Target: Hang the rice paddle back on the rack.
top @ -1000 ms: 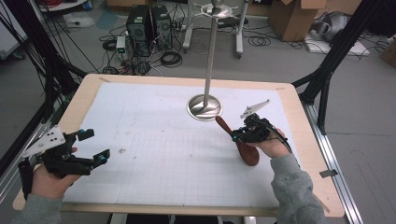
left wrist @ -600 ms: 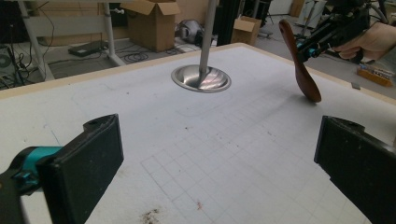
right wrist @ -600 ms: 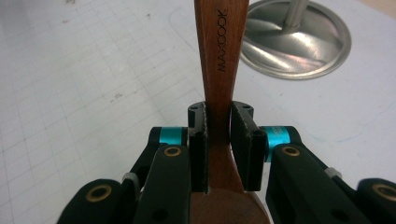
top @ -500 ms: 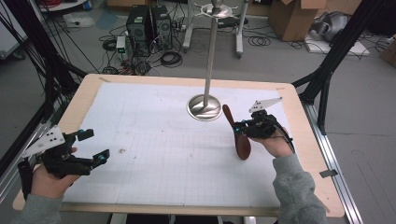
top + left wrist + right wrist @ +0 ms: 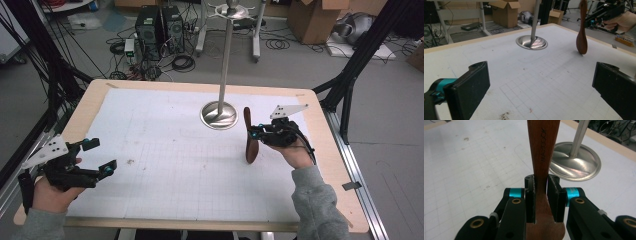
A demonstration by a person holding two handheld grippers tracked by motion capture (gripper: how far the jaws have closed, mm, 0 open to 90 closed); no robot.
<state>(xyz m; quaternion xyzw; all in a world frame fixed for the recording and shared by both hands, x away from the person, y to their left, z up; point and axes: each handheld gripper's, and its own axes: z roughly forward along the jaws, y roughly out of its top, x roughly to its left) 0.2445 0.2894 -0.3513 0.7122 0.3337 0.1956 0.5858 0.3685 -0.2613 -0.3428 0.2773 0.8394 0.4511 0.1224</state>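
Now wooden spoon (image 5: 250, 137) near-upright, bowl down on table (image 5: 165, 150).

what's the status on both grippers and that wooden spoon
Right gripper jaws shut on brown wooden spoon, bowl end down, tip on table. Left gripper open, empty. Steel stand base close by.

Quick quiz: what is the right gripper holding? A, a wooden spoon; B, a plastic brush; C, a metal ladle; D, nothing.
A: the right gripper is shut on the handle of a wooden spoon, which hangs near the metal stand.
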